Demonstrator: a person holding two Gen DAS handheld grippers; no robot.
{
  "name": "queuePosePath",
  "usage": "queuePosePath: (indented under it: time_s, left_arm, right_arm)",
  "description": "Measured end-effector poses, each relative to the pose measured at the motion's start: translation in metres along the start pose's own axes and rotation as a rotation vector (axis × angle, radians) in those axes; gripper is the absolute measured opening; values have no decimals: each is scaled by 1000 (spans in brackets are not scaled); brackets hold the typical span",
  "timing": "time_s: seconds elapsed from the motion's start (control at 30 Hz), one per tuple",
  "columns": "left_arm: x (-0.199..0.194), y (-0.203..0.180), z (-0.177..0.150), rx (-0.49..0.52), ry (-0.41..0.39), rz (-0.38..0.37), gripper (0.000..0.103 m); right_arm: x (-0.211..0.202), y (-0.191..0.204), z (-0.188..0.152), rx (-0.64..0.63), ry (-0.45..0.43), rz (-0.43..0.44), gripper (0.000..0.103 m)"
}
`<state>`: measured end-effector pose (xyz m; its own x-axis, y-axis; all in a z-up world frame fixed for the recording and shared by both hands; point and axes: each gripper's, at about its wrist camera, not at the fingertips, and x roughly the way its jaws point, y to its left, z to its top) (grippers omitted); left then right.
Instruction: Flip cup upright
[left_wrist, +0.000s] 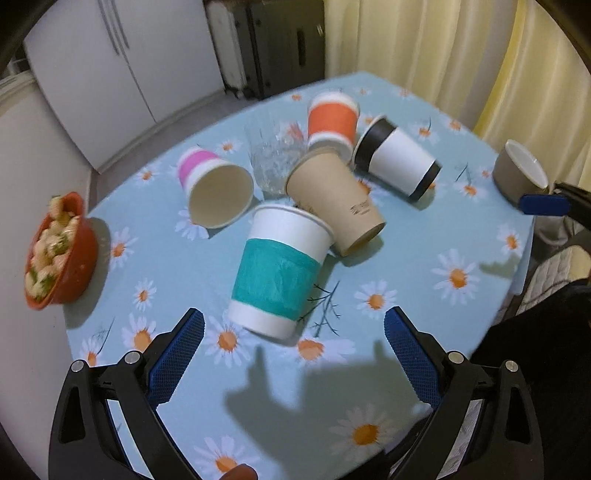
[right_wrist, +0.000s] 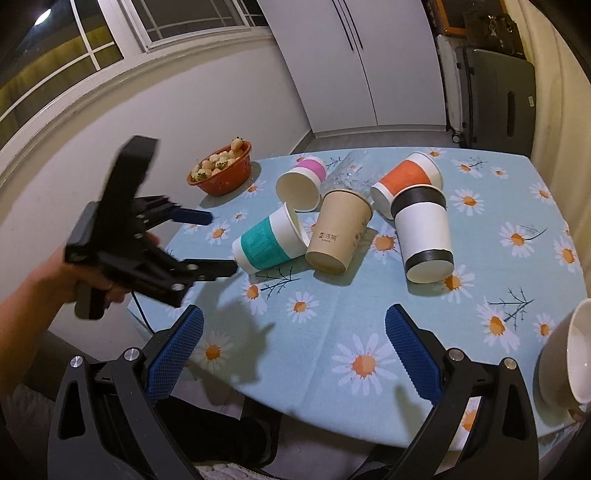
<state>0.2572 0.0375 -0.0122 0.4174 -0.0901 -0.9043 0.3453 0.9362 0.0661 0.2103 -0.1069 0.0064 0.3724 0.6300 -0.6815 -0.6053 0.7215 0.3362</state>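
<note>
Several paper cups lie on their sides in a cluster on the daisy tablecloth (left_wrist: 406, 280): a teal-banded cup (left_wrist: 280, 273) (right_wrist: 267, 242), a brown cup (left_wrist: 332, 199) (right_wrist: 338, 229), a black-and-white cup (left_wrist: 399, 158) (right_wrist: 424, 232), an orange-banded cup (left_wrist: 332, 122) (right_wrist: 404, 177) and a pink-banded cup (left_wrist: 214, 188) (right_wrist: 301, 181). My left gripper (left_wrist: 293, 332) is open and empty, just short of the teal cup's base; it also shows in the right wrist view (right_wrist: 218, 243). My right gripper (right_wrist: 293, 332) is open and empty over the table's near edge.
A clear glass (left_wrist: 273, 158) (right_wrist: 347, 173) lies among the cups. A red bowl of food (left_wrist: 55, 251) (right_wrist: 221, 170) sits at the table's left edge. A grey bowl (left_wrist: 517, 173) (right_wrist: 569, 362) sits at the right edge. Wall, cabinets and curtain surround the table.
</note>
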Motion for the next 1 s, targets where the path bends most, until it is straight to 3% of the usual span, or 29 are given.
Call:
queuePosePath:
  time_s: [0.1,0.37,0.5,0.57,0.67,0.87,1.0]
  left_arm:
    - [22,12,11,1,55,-12,84]
    - [58,25,29,52,167,-30,83]
    - [69,27,33,61,187,-32,81]
    - [72,25,34,70,200,-41,70]
    - [75,24,34,87,218,-33,62]
    - [67,22,31,78,207,-34,62]
    - [47,24,23,19,195,-36,62]
  right_arm:
    - [7,-6,0,10,15,13,98]
    - [14,-21,-5,30,43,27,98]
    - [19,-25,-8,32,62,6,98]
    - [22,-25,-9,29,76,5,98]
    - [26,-25,-9,35,86,10,98]
    - [34,-27,-8,93,117,64,98]
    - [34,-31,-7,138,121,108,98]
